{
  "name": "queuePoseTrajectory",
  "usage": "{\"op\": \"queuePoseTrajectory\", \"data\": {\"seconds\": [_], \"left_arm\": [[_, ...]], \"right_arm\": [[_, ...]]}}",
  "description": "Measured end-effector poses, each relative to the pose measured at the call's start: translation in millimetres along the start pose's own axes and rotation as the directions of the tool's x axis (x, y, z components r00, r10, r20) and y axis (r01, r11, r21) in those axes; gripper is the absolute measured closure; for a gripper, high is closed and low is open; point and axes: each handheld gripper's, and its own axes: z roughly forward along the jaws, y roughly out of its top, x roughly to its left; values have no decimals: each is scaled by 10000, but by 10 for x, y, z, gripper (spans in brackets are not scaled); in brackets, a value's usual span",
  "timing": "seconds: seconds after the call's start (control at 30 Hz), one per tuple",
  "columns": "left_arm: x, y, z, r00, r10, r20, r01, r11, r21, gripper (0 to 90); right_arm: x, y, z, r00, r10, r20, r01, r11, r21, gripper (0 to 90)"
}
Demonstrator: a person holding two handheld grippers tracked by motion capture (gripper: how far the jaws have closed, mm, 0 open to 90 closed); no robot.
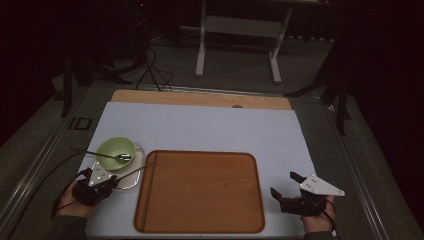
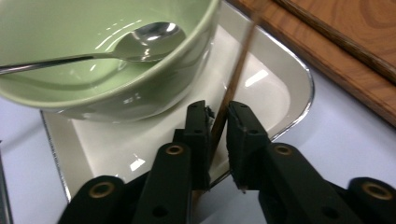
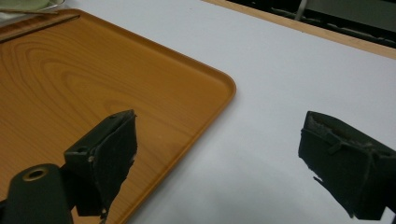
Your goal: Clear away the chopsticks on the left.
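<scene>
A pale green bowl point(image 1: 115, 151) point(image 2: 93, 79) with a metal spoon point(image 2: 140, 37) in it stands on a white square plate point(image 1: 131, 179) point(image 2: 266, 88) at the table's left. A thin brown chopstick point(image 2: 236, 74) point(image 1: 136, 169) slants over the plate toward the wooden tray point(image 1: 200, 195) point(image 3: 70, 84). My left gripper point(image 1: 114, 181) point(image 2: 219, 123) is shut on the chopstick just above the plate's near rim. My right gripper point(image 1: 285, 184) point(image 3: 219, 126) is open and holds nothing, over the tray's right edge and the bare white mat.
A second thin brown stick point(image 1: 148, 192) point(image 2: 341, 35) lies along the tray's left side. The white mat point(image 1: 210, 127) covers a wooden table. Beyond the table's far edge are cables and a white table frame point(image 1: 237, 35) on the dark floor.
</scene>
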Motion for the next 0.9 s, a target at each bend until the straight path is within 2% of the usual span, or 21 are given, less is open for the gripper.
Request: {"op": "queuePoseTrajectory", "data": {"seconds": [0.53, 0.8, 0.9], "left_arm": [[-83, 135, 91, 9998, 106, 141, -109, 9997, 216, 793], [-114, 190, 144, 10000, 24, 70, -27, 9990, 435, 826], [-110, 197, 142, 9998, -144, 131, 138, 9988, 479, 845]], "right_arm": [[-1, 0, -3, 10000, 2, -2, -2, 10000, 10, 109], [-3, 0, -5, 10000, 12, -16, -12, 10000, 13, 109], [-3, -1, -5, 10000, 15, -14, -15, 10000, 16, 109]]}}
